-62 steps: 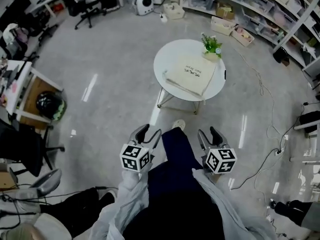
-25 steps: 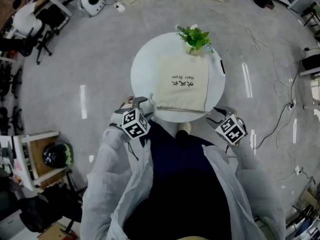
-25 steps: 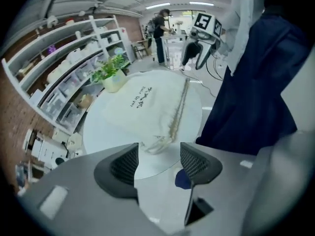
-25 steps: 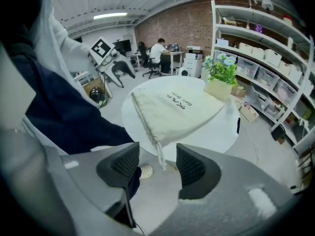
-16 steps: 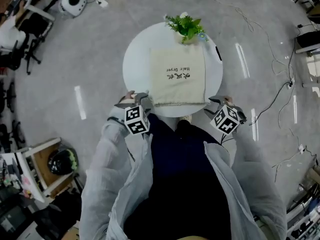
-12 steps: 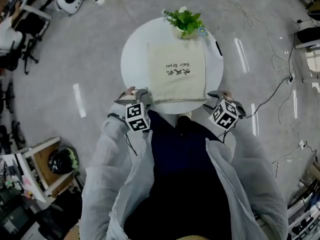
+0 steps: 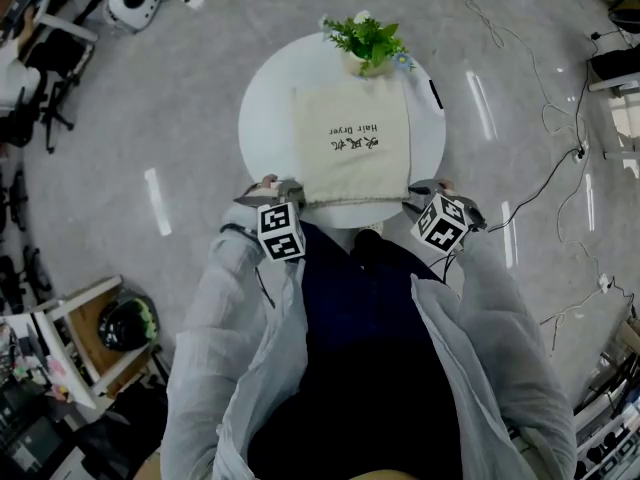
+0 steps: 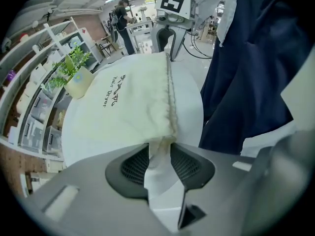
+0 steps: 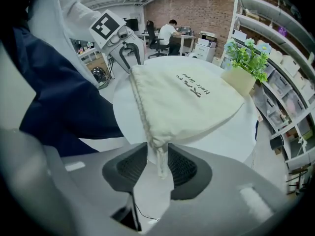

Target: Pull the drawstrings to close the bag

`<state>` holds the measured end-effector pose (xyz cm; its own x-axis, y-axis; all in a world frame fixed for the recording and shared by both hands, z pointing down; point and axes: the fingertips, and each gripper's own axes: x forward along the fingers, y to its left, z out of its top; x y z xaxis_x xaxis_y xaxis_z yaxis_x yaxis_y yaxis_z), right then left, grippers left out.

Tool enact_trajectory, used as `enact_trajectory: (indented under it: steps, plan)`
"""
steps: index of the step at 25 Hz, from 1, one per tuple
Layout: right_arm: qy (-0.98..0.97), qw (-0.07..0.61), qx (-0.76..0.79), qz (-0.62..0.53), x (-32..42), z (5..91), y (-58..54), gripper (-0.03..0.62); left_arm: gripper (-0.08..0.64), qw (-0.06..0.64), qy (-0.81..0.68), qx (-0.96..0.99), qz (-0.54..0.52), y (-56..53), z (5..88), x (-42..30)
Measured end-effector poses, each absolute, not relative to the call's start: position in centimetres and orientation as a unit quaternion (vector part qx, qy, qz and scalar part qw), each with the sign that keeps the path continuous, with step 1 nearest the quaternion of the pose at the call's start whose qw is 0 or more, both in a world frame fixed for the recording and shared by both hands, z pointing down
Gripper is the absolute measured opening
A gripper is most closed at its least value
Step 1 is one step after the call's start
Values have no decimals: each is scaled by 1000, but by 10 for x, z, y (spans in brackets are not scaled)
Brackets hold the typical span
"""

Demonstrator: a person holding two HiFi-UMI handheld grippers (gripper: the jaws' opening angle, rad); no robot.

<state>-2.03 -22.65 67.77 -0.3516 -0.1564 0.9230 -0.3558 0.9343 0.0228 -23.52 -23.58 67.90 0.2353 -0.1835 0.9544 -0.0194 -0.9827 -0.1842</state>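
Worktop (image 7: 262,108): round, white, matte, standing on a grey polished floor (image 7: 150,98) with strip-light glare on it

- cream drawstring bag (image 7: 350,143) lies flat at worktop centre, dark print on it, gathered mouth hem along the 6 o'clock edge nearest the person
- potted plant (image 7: 366,38) at 12 o'clock, touching or just beside the bag's far end
- slim dark item (image 7: 433,94) at the 2 o'clock rim, can't tell what it is
- left tongs (image 8: 159,151) at 7 o'clock, pointing steeply down; jaws just been closing, pads now pinching the bunched bag corner (image 8: 160,142) where the hem ends
- right tongs (image 9: 158,154) at 5 o'clock, also steeply down; jaws just been closing, narrow gap left, drawstring end (image 9: 161,165) hangs between the pads with worktop showing beside it, so not clamped

Room, head view: office chairs (image 7: 40,78) and a white round appliance (image 7: 133,3) around 10–11 o'clock, loose cables (image 7: 560,168) across the floor at 3 o'clock, small side table with a dark round object (image 7: 125,323) at 8 o'clock

Right gripper view: brick wall (image 9: 206,9) at the back, seated person (image 9: 171,31) in front of it, shelving with bins (image 9: 280,58) behind the plant
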Motion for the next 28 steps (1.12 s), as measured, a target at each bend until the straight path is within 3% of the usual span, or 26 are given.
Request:
enact_trajectory:
  steps: [7,24,28]
  plan:
    - [-804,564,169,79,-14,680,-220,29,43,56,83,-780,-617,-222,683,-239]
    - [-781,612,123,-19,2,666,-241,15,38,54,156,-724,-670,-242,671,-255]
    - [-771,623,118,-61,7,665,-250,15,38,26,175,-720,-672,-244,674,-257]
